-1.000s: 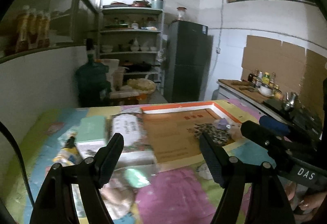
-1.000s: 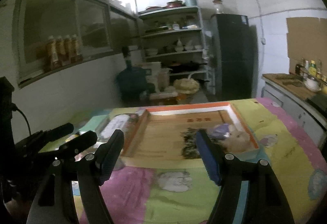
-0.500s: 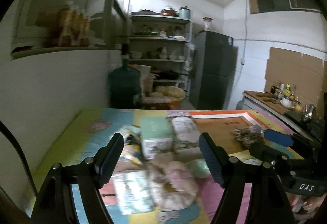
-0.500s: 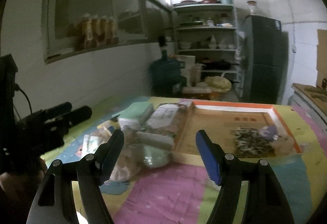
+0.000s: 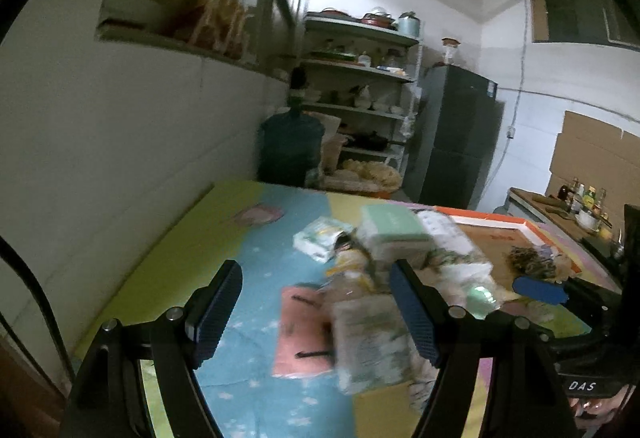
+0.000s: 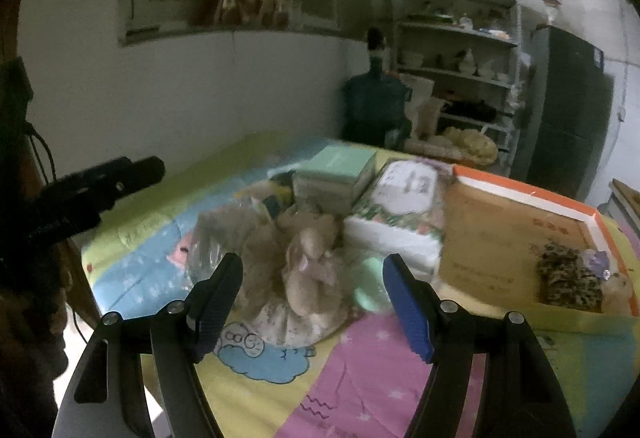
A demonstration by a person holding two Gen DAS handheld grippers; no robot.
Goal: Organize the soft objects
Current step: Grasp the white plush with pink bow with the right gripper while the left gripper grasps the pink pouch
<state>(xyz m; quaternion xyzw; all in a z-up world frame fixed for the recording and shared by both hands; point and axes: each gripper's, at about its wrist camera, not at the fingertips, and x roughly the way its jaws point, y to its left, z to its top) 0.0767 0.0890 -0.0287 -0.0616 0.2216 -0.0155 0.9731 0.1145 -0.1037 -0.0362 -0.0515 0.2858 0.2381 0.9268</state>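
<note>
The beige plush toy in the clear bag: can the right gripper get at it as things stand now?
Probably yes. The right gripper is open, and the plush toy lies straight ahead between its fingers, nothing lying before it. The white floral pack sits close beside it and may get nudged.

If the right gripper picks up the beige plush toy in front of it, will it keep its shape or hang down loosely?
The plush toy lies slumped and wrinkled on the mat, so it probably sags when lifted. It looks light. The right gripper, open, would likely squash it.
</note>
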